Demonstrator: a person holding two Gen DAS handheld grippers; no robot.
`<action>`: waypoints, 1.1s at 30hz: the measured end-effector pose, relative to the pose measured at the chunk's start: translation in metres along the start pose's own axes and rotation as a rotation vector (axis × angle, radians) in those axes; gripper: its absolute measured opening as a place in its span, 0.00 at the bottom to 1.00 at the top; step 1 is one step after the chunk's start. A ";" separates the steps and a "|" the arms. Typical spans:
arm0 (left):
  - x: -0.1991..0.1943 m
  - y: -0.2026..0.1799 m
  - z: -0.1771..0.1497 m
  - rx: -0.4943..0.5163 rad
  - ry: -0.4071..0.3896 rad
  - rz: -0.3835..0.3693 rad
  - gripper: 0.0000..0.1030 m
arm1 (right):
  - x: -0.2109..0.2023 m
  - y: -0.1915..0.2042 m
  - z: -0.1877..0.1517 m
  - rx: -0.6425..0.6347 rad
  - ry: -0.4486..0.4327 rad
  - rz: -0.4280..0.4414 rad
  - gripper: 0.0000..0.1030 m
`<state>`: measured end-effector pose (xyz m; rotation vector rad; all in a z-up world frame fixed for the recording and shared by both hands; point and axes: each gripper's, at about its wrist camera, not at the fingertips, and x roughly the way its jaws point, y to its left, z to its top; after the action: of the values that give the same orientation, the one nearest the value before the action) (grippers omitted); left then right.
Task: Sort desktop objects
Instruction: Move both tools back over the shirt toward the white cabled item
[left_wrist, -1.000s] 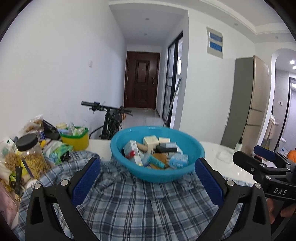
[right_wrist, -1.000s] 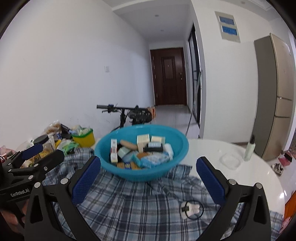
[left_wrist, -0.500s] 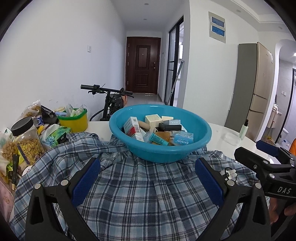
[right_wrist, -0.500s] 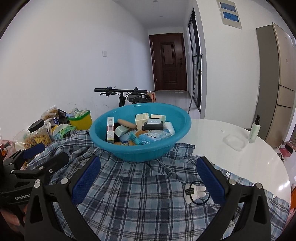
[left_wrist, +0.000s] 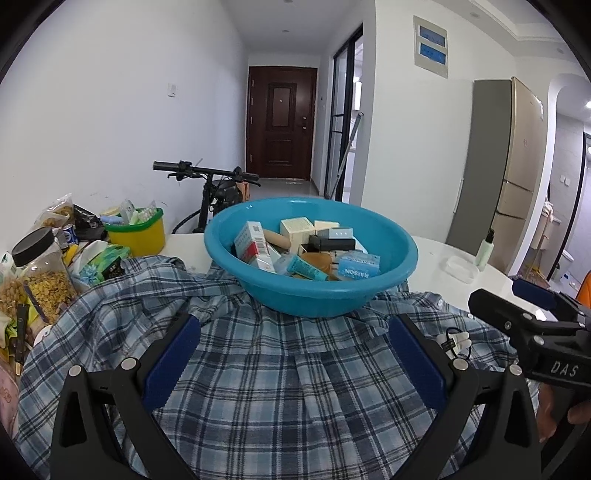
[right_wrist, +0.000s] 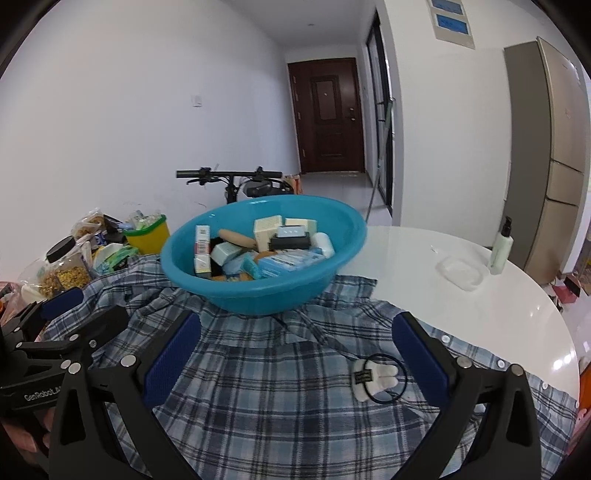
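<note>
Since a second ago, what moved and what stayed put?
Both tongs, left and right, pulled back and tipped down, so more of the plaid shirt shows and the white hair tie looks nearer. Nothing was grabbed or dropped. The blue basin and its boxes stayed put; both tongs stayed open.

You read "DAS" on the right gripper (left_wrist: 535, 306), "GenRobot.A" on the left gripper (right_wrist: 70, 314), "RAISON" on a blue box (left_wrist: 359, 264).

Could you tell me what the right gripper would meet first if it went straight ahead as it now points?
Probably the plaid shirt, then the blue basin resting on it; depth is unclear.
</note>
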<state>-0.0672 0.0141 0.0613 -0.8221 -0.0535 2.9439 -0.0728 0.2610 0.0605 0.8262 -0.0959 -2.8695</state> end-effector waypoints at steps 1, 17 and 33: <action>0.003 -0.002 -0.001 0.005 0.008 -0.002 1.00 | 0.002 -0.004 -0.001 0.003 0.006 -0.010 1.00; 0.045 -0.023 -0.023 0.053 0.117 -0.008 1.00 | 0.052 -0.051 -0.036 -0.006 0.176 -0.093 1.00; 0.063 -0.020 -0.031 0.052 0.165 -0.019 1.00 | 0.106 -0.069 -0.051 0.003 0.315 -0.150 0.86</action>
<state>-0.1034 0.0401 0.0029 -1.0472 0.0255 2.8351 -0.1433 0.3105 -0.0457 1.3245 -0.0009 -2.8295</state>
